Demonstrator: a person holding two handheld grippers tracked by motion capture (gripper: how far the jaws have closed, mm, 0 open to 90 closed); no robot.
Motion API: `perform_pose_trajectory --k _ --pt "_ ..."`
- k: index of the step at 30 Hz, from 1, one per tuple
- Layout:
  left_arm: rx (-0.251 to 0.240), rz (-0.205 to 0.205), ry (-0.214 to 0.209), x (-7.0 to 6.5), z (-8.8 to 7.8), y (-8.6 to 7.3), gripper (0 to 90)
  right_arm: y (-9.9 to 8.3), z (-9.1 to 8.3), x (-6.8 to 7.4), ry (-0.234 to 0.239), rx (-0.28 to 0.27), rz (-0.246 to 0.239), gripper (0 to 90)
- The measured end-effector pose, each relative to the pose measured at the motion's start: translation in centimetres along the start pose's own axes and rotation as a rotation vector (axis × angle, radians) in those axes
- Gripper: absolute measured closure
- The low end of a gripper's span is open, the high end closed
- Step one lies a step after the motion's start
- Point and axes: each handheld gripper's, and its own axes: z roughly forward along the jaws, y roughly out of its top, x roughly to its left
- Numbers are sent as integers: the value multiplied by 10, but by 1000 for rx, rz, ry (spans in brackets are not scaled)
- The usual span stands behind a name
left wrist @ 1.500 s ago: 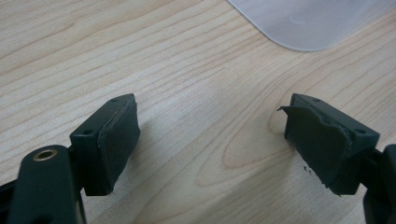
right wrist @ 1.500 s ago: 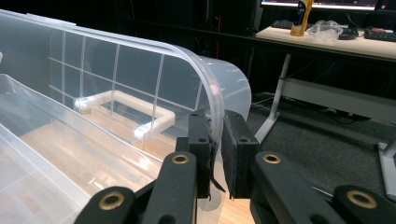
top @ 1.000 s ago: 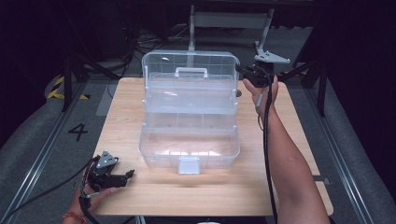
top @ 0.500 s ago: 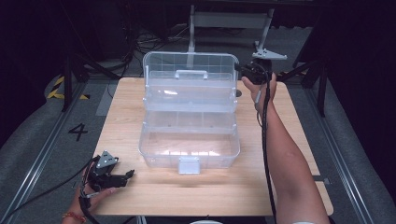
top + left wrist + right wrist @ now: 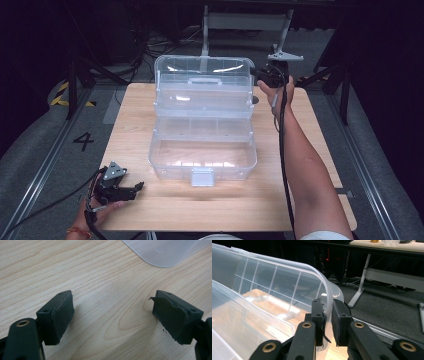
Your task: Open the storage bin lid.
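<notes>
The right gripper [image 5: 327, 315] pinches the raised lid [image 5: 202, 67] of the clear plastic box [image 5: 202, 160]; the left gripper [image 5: 113, 315] rests wide open on the wooden table [image 5: 310, 130].

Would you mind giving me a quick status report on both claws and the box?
Right claw clamped on rim of raised lid. Left claw open, empty, low over table. Clear plastic box open, looks empty. Nothing in the way.

Light wooden table [image 5: 310, 150]; clear plastic box [image 5: 202, 160] mid-table, lid raised, between the grippers.
</notes>
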Motion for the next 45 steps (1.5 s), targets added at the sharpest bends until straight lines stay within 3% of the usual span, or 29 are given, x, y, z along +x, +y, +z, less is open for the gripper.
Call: perform_pose_trajectory --k 22,40,45 --pt "6 0 -1 0 0 1 171 -8 32 -12 -25 53 16 800" --pt "6 0 -1 0 1 2 163 -25 58 -20 -52 101 44 790" --pt "1 0 2 0 1 1 163 -27 62 -19 -65 110 16 788"
